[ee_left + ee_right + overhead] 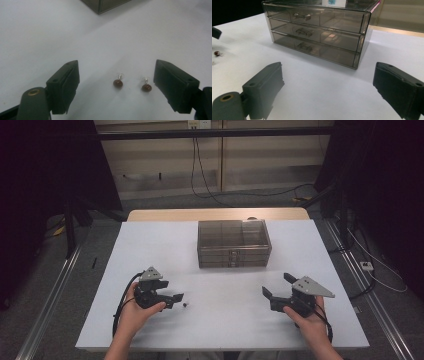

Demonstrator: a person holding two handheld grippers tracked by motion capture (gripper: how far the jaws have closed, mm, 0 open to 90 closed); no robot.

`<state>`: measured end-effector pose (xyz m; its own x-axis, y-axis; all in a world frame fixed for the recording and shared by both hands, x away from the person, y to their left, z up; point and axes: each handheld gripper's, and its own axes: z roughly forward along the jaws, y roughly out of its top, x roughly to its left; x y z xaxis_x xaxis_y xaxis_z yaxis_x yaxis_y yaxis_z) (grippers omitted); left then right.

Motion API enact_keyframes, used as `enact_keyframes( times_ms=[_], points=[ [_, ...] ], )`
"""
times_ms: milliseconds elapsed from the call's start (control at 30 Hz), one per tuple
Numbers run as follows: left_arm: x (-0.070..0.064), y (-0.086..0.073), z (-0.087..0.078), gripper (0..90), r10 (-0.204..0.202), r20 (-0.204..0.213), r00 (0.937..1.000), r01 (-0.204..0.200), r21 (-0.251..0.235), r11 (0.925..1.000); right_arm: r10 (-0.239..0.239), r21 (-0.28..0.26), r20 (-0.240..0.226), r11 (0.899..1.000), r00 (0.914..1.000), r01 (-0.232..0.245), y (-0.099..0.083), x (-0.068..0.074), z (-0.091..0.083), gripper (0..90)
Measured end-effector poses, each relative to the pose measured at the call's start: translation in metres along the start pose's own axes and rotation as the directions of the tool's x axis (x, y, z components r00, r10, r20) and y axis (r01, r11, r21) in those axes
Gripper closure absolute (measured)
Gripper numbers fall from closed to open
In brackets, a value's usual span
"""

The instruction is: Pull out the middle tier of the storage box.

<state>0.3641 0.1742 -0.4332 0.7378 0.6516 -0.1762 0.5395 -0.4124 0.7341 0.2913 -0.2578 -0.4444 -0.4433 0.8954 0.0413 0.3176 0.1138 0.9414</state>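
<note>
While I hold a gripper in each hand over the white table (220,320), two small brown stud earrings lie just ahead of my left gripper (116,80), between its widely spread jaws. One earring (118,83) sits near the middle of the gap, the other earring (146,87) just beside the right-hand jaw. Their silver posts point away from me. In the high view they lie just right of that gripper, so my left hand (136,312) is much nearer. My right gripper (327,92), jaws also spread and holding nothing, faces the smoky clear three-drawer box (319,32) at the table's far middle, drawers closed. I can read no labels or writing anywhere.
</note>
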Motion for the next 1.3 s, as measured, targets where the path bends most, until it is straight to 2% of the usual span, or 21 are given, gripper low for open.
enact_keyframes(
  times_ms=[67,267,567,867,1100,1200,1300],
  points=[
    [0.000,0.001,-0.001,17.8,0.005,-0.001,1.0000,-0.005,-0.013,0.9999,0.000,0.002,0.014,1.000,0.9999,0.000,0.004,0.002,0.008,8.6],
    [0.000,0.000,-0.001,16.7,0.008,-0.003,1.0000,-0.008,-0.007,0.9999,0.021,-0.009,0.017,1.000,0.9996,-0.021,0.013,0.008,0.022,9.1],
    [-0.001,0.000,0.000,14.0,0.017,0.006,0.9998,-0.017,-0.005,0.9998,0.027,0.001,0.033,1.000,0.9991,-0.027,0.018,0.012,0.036,9.6],
    [-0.002,0.001,-0.001,12.6,0.020,0.017,0.9997,-0.020,-0.010,0.9997,0.045,0.015,0.039,0.999,0.9982,-0.046,0.021,0.020,0.056,11.2],
    [-0.004,0.001,0.000,12.6,0.030,0.027,0.9992,-0.029,-0.008,0.9995,0.043,0.034,0.057,0.998,0.9975,-0.045,0.022,0.022,0.068,11.2],
    [-0.005,0.002,0.000,12.6,0.038,0.029,0.9989,-0.037,-0.005,0.9993,0.012,0.044,0.078,0.999,0.9969,-0.016,0.027,0.027,0.076,11.4],
    [-0.006,0.002,0.000,12.6,0.036,0.031,0.9989,-0.036,-0.011,0.9993,0.017,0.049,0.086,0.999,0.9961,-0.022,0.029,0.029,0.081,12.0]
  ],
)
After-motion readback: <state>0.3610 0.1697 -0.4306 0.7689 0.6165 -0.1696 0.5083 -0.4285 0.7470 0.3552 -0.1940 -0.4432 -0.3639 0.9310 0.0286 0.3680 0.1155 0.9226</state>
